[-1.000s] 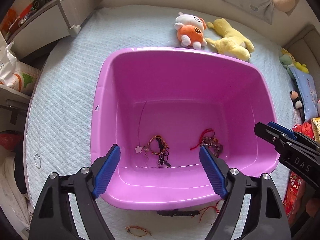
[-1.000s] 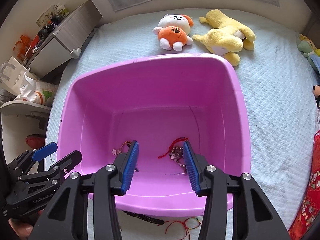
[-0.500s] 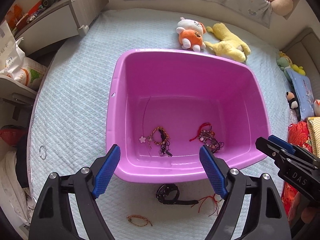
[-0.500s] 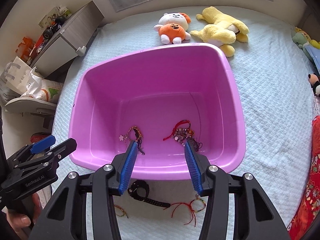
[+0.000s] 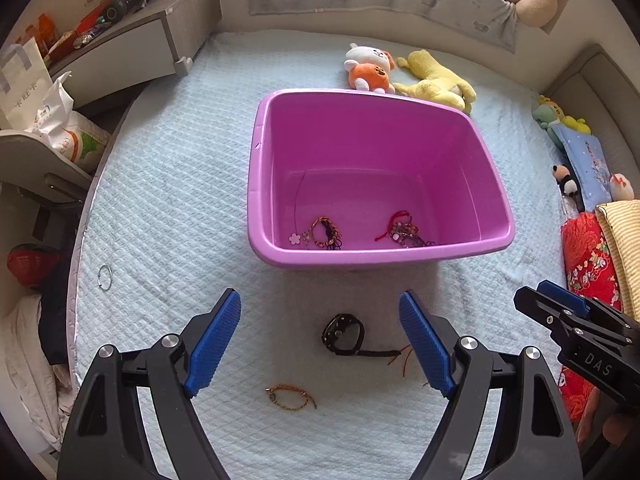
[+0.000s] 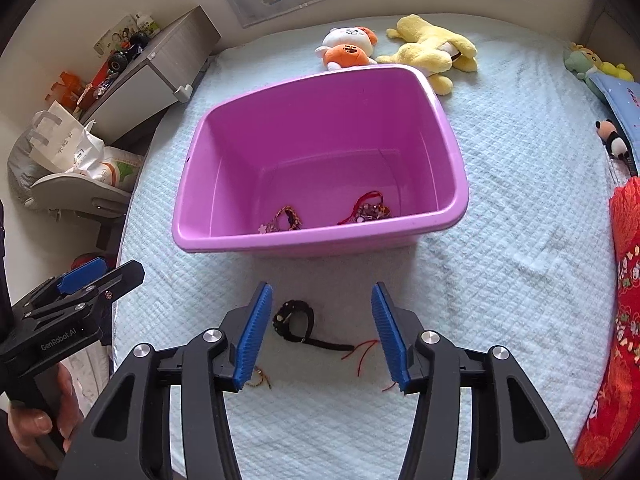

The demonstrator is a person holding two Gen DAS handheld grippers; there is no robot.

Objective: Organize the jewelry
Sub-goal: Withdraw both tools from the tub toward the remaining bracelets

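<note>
Our left gripper (image 5: 320, 344) hangs released over the bed cover (image 5: 168, 208); our right gripper (image 6: 322, 332), jaws just widening, grips nothing. Between each pair lies a black watch (image 5: 343, 335), strap running rightward to red cord (image 6: 362, 354). Beyond, past open quilt, the purple tub's (image 5: 256, 184) near rim; 2 bracelets (image 5: 326, 233) inside.

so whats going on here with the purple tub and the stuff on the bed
A person holds a gripper in each hand over the bed, sorting jewelry into the purple tub. Two bracelet bundles already lie inside. A black watch, a red string and a braided bracelet remain on the blanket. The left gripper and right gripper are open, holding nothing.
</note>
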